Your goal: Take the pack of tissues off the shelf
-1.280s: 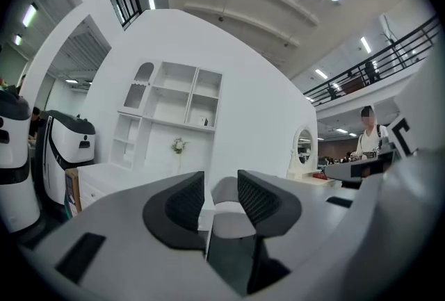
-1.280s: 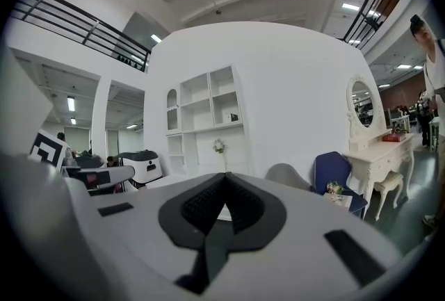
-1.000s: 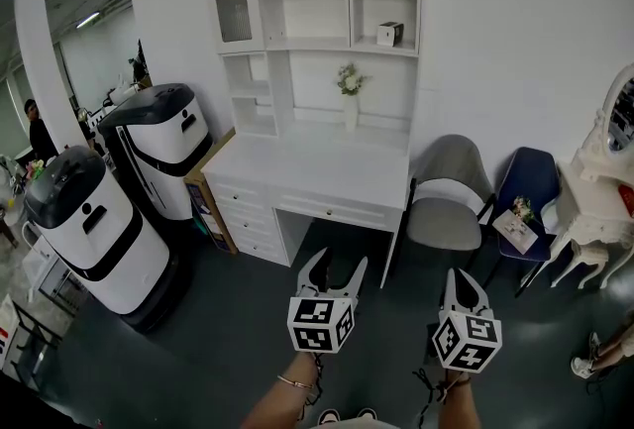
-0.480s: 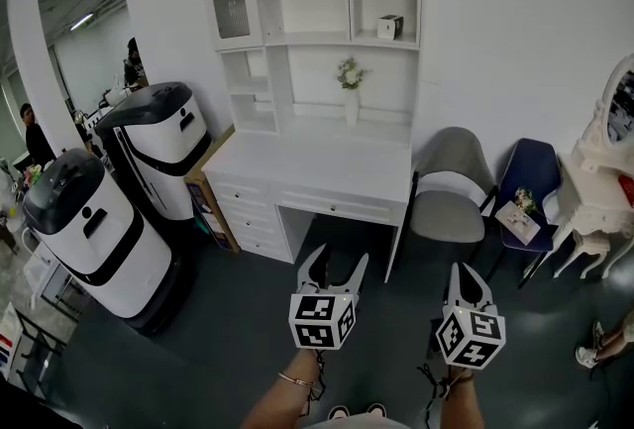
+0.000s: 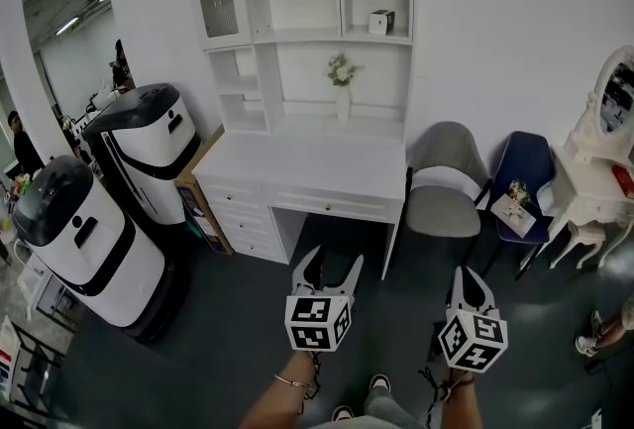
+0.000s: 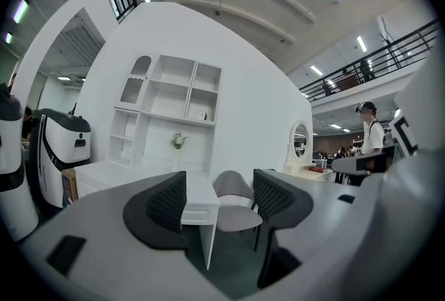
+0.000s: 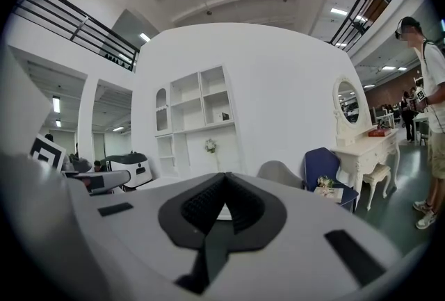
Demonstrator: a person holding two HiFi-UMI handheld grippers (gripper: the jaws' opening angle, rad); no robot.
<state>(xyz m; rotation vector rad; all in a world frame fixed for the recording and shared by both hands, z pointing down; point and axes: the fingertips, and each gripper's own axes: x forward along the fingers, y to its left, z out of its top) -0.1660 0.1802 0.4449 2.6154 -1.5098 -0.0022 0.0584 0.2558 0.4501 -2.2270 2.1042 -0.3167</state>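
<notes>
The small, boxy white-and-dark pack of tissues [image 5: 381, 22] sits in the right-hand compartment of the tall white shelving unit [image 5: 297, 39], above the white desk [image 5: 297, 164] and well apart from both grippers. The left gripper [image 5: 335, 266] holds its jaws spread, empty (desk corner visible beyond). The right gripper [image 5: 466, 275] has its jaws pressed together on nothing.

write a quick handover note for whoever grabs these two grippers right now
Left gripper: jaws apart, nothing between them.
Right gripper: jaws together, empty.
Pack of tissues: on the shelf, upper right compartment above the white desk. Both grippers hang low over the floor, well short of it.
Done: nothing yet.
Left: step up to the desk, reach the pack, close on it, lift it off the shelf.
</notes>
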